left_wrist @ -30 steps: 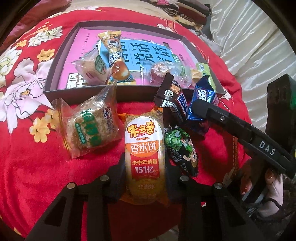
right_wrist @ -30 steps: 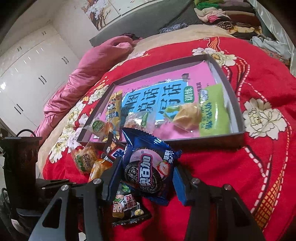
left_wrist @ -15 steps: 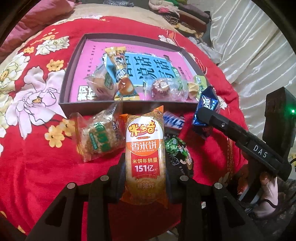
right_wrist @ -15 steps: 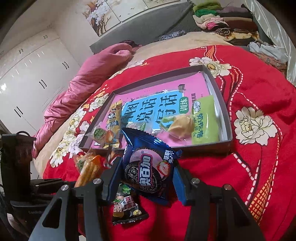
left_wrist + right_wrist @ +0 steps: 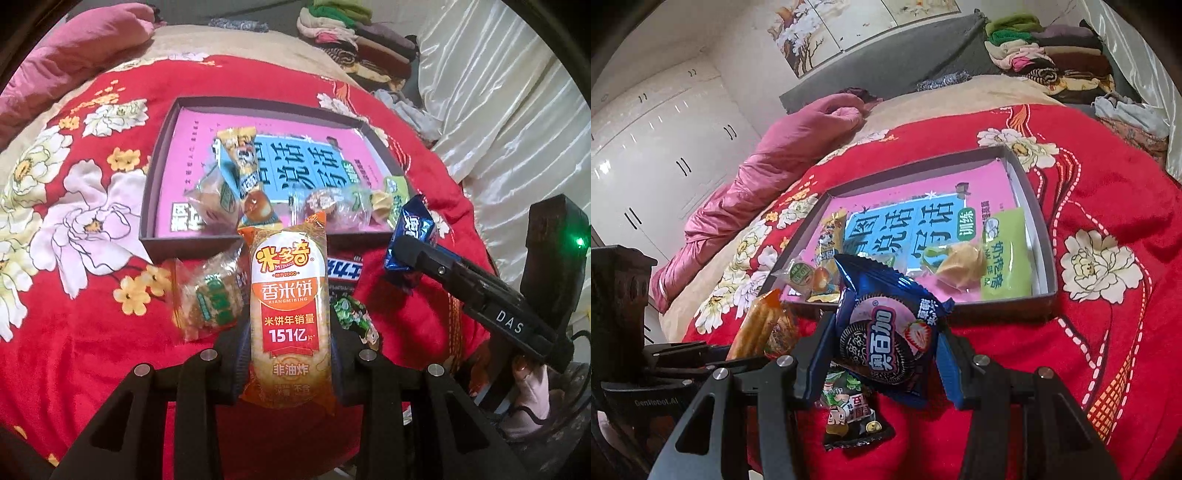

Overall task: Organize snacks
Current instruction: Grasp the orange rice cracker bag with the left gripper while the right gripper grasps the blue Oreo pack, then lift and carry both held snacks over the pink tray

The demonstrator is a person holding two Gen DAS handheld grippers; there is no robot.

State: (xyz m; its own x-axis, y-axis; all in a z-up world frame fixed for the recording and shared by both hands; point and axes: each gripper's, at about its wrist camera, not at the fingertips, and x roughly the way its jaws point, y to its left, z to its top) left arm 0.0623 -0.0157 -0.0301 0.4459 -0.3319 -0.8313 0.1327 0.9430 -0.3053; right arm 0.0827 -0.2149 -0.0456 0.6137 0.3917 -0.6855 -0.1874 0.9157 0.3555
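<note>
Snacks: rice cracker pack (image 5: 290,310) clamped upright in left gripper (image 5: 288,354), lower end hidden by jaws | blue cookie pack (image 5: 886,332) pinched in right gripper (image 5: 882,354) | green-black packet (image 5: 849,410) on red blanket (image 5: 1108,206), half covered | box tray (image 5: 1039,221) beyond, more snacks inside, labels unclear

Rice cracker pack (image 5: 289,310) in left tool (image 5: 286,354), now higher above blanket (image 5: 92,325).

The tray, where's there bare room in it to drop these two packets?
The tray's far half is bare, from the back wall down to the yellow packet and green sachet. The near edge is crowded with wrapped snacks, as is the blanket before it.
</note>
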